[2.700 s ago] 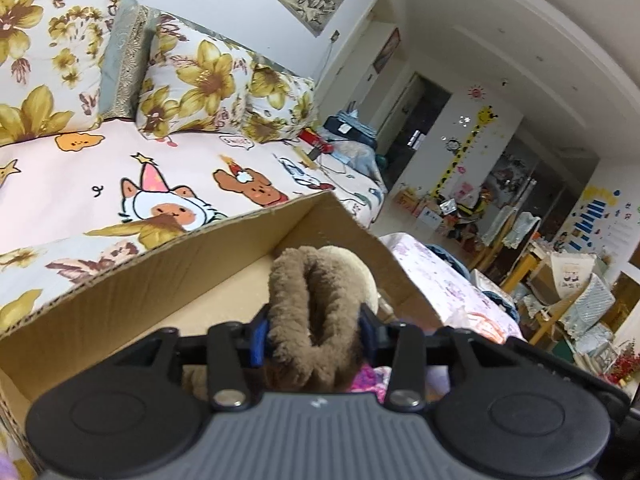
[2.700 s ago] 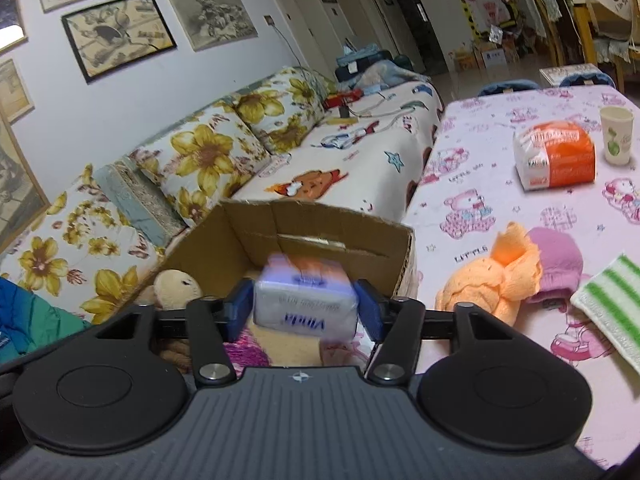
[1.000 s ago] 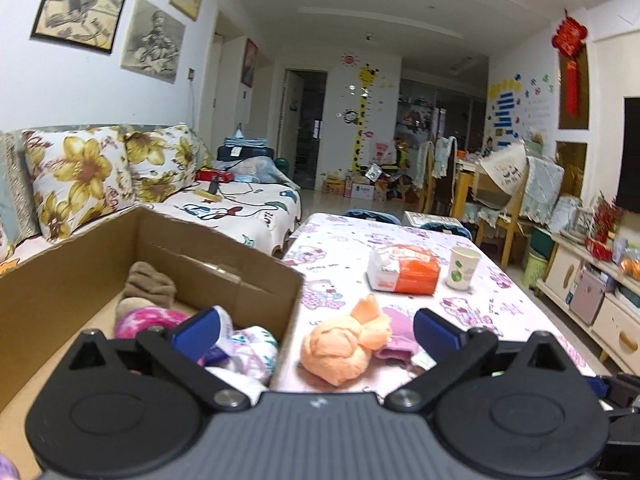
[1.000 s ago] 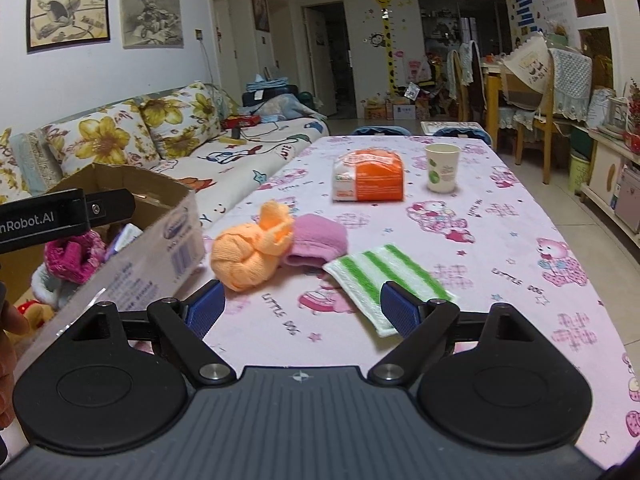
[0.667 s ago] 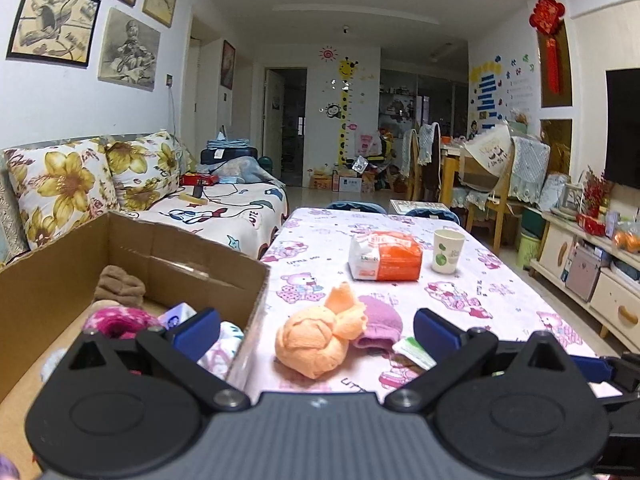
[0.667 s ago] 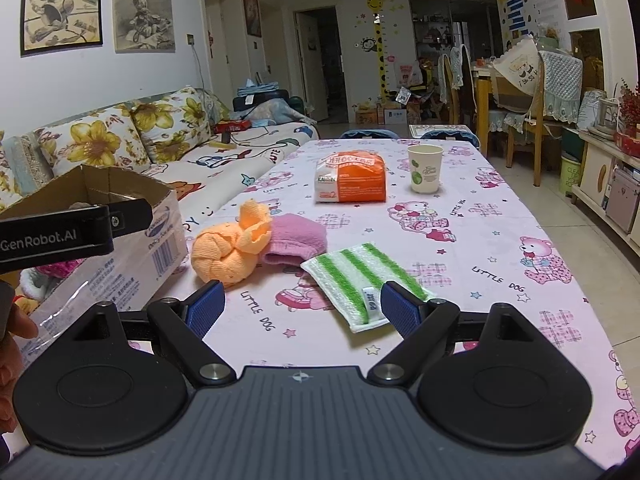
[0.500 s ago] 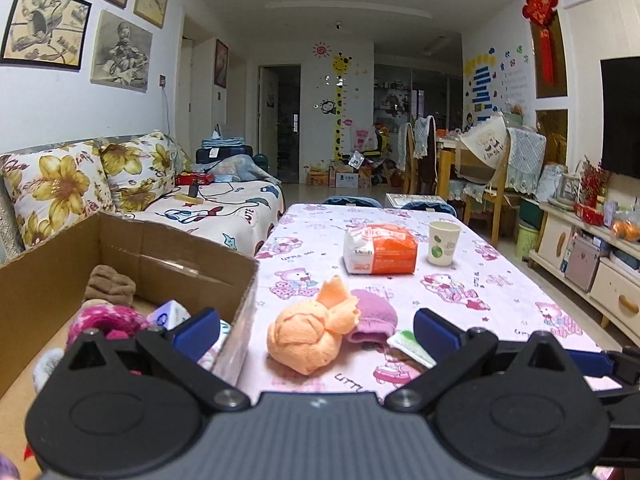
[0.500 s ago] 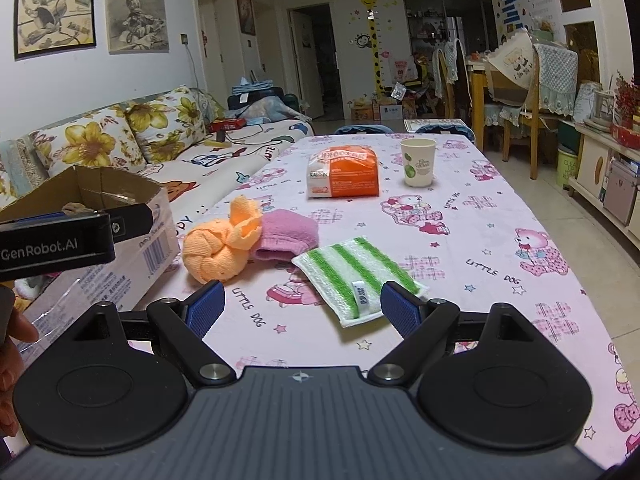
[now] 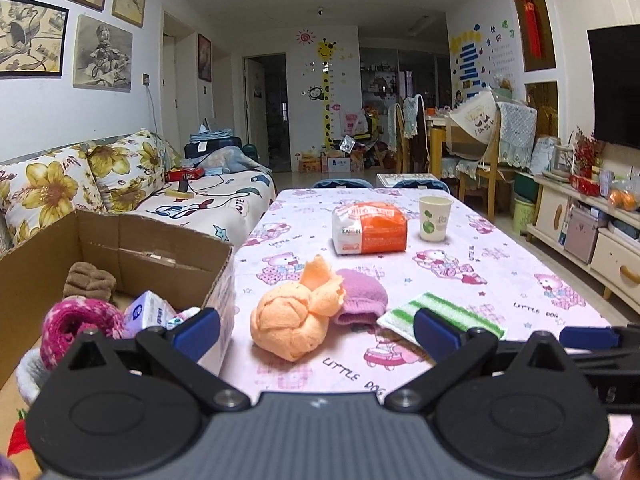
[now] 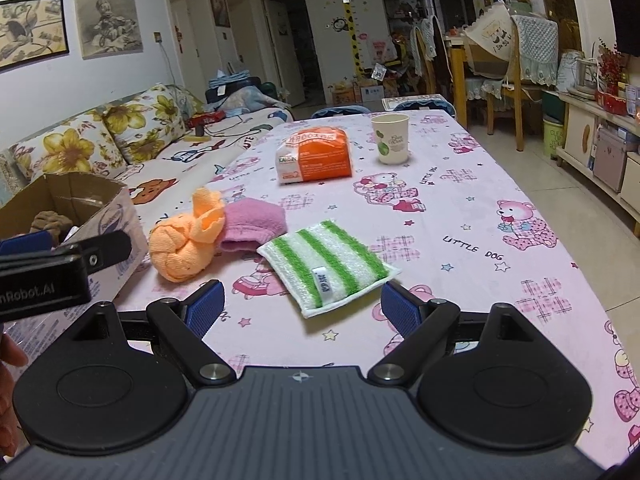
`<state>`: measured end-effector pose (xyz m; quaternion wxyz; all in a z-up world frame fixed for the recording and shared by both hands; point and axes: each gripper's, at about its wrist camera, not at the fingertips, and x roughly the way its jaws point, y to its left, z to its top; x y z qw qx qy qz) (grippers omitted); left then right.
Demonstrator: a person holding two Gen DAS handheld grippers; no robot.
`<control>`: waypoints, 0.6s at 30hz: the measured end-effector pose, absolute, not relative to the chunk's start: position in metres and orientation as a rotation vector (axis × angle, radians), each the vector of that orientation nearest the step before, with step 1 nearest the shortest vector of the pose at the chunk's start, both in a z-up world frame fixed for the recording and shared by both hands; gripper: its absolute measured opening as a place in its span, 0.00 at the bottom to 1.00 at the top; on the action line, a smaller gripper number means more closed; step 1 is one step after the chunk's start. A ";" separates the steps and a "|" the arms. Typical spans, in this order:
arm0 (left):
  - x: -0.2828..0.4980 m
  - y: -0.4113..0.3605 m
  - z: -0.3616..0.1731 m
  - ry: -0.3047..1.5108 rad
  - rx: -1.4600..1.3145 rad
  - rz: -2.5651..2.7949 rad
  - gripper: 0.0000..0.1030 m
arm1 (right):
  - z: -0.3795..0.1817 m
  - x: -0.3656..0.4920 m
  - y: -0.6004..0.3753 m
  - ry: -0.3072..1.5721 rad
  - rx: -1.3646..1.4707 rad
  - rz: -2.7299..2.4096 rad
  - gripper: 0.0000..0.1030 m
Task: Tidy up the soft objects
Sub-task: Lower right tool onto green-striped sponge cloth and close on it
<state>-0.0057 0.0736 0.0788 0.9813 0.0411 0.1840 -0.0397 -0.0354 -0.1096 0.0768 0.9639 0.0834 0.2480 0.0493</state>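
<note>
We hold both grippers spread wide and empty: the left gripper (image 9: 316,330) faces the knotted orange cloth (image 9: 294,320), the right gripper (image 10: 302,306) faces the green-striped cloth (image 10: 328,264). These 2 and the pink knit piece (image 10: 252,224) lie on the tablecloth (image 10: 480,216) beside the cardboard box (image 9: 132,248). They look light and squashy; we would pinch the knot's bulk and the flat cloth's near edge.

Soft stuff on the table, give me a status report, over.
Left tool and right tool open, empty. Orange cloth, pink cloth, striped pad outside the box. Nothing in the way.
</note>
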 end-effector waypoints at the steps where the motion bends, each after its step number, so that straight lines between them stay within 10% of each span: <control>1: -0.006 0.073 0.078 0.373 0.088 -0.080 0.99 | 0.076 -0.034 -0.110 0.504 0.170 0.098 1.00; 18: 0.003 0.075 0.067 0.417 0.144 -0.057 0.99 | 0.064 0.011 -0.119 0.548 0.101 0.156 1.00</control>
